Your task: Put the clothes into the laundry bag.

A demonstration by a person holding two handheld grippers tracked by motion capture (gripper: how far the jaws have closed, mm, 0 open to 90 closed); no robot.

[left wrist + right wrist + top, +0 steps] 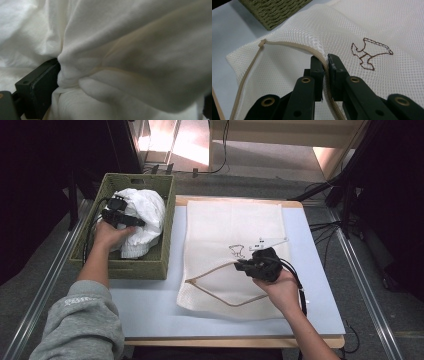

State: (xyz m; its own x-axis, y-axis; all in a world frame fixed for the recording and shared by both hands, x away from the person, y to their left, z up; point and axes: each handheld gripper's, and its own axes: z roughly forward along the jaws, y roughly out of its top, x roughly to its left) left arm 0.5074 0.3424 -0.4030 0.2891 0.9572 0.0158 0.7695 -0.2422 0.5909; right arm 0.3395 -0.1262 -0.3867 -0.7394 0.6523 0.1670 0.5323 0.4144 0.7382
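White garment (142, 217) sat bunched in the left basket (165, 227), left gripper (117, 215) fingers clamped on its folds. Right gripper (325, 65) fingers pinched the mesh bag's (235, 220) zipper edge (287, 45), holding it open. Next, probably, lifting the garment into the bag.

The left gripper (119, 214) reached into the green basket (165, 227), its jaws clamped on a fold of white cloth (105, 75), forearm stretched forward. The right gripper (248, 264) lay to the right of the basket, wrist bent inward, jaws pinched on the mesh bag's zipper edge (325, 65).
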